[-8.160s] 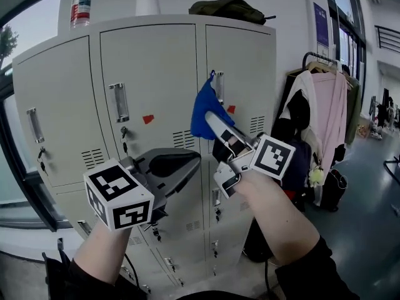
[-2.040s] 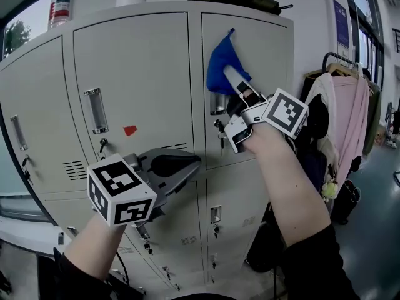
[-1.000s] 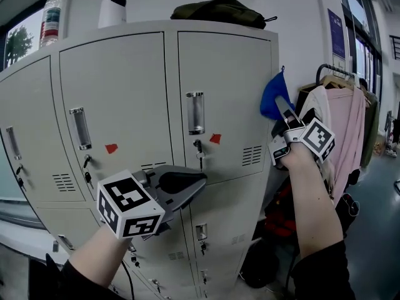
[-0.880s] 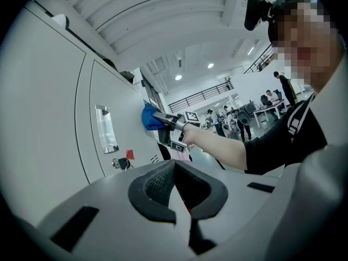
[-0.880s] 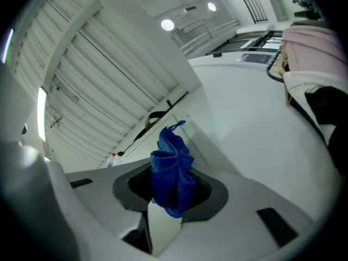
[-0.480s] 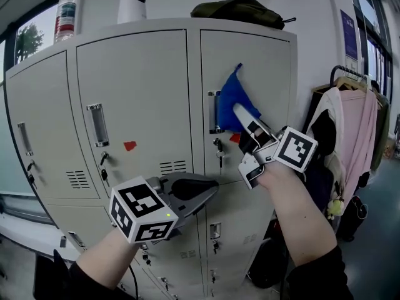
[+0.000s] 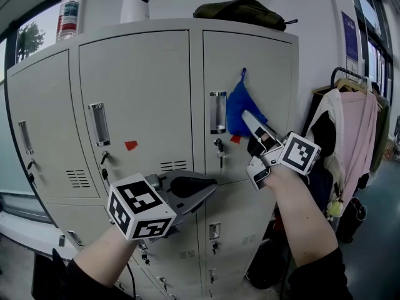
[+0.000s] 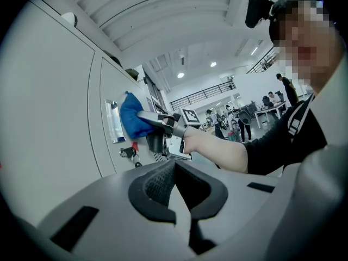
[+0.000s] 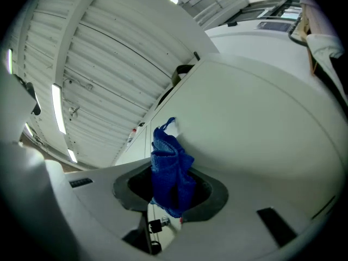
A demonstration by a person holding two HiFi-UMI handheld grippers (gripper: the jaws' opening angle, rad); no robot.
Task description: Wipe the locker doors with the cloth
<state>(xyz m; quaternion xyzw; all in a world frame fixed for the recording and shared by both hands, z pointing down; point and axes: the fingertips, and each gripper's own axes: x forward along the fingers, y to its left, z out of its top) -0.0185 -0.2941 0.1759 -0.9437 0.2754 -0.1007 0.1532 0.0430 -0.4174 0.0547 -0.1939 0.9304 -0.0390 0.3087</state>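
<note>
Blue cloth (image 7: 241, 110) now beside door handle (image 7: 217, 112)

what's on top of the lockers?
A plastic bottle, a white canister with a black top and a dark green fabric bundle. Anything further back is hidden.

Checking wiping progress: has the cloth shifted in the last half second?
Yes. The cloth, shut in the right gripper, has slid rightward off the door handle it overlapped.
</note>
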